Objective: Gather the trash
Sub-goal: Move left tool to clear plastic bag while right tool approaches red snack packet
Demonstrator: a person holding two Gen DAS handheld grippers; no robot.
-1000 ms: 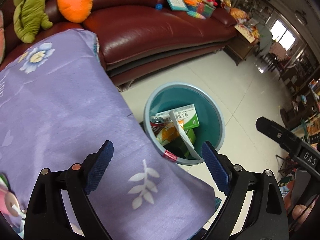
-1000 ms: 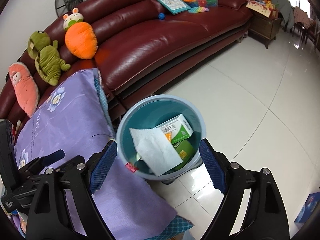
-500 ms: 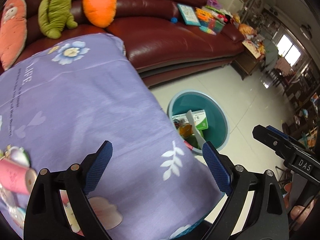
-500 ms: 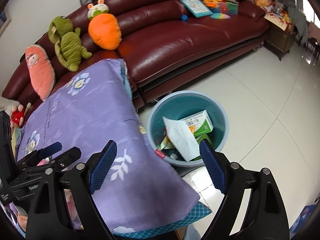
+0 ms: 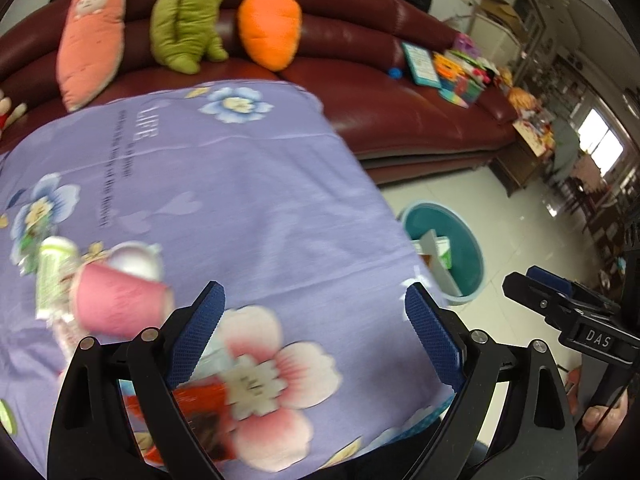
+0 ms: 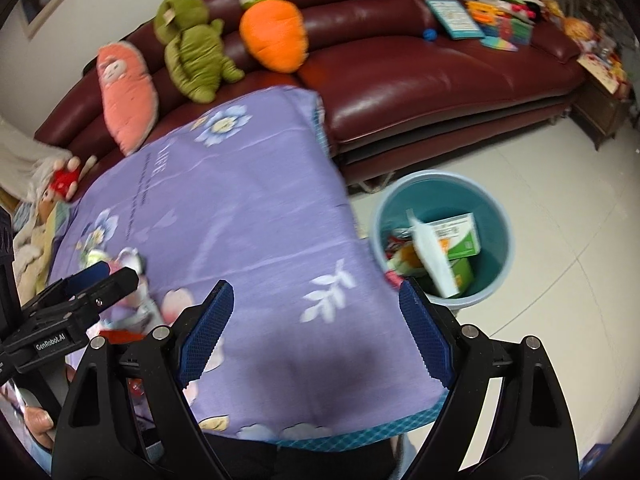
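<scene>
**Both hand-held grippers spread and empty over the desk; trash ahead-left, bin ahead-right**

Pose: both point steeply down over the purple flowered cloth that covers the desk. A fingertip of the person shows at the lower right edge of the left wrist view, behind the right unit's handle.

Left hand-held gripper: jaws spread wide, blue pads apart, nothing between them, no contact with the cloth that I can make out. Released.

Right hand-held gripper: jaws likewise wide, pads clear of everything. Released. Its side carries a plate reading "DAS", seen from the left wrist view; the left unit's body reads "GenRobot.AI", seen from the right wrist view.

Nearest the left hand-held gripper, just behind its left pad: a red wrapper lying on the cloth, blurred. A little farther left: a pink cup on its side, touching a white-and-green bottle; label unreadable from blur.

Farther, to the right of both grippers, on the floor beside the desk: the teal bin, holding a green-and-white box, a white sheet and other scraps. Box print too small to read.

Cloth print ahead reads "LIFE"; smaller lines blurred.

Farthest: dark red sofa with a pink plush, a green plush and an orange carrot plush.
</scene>
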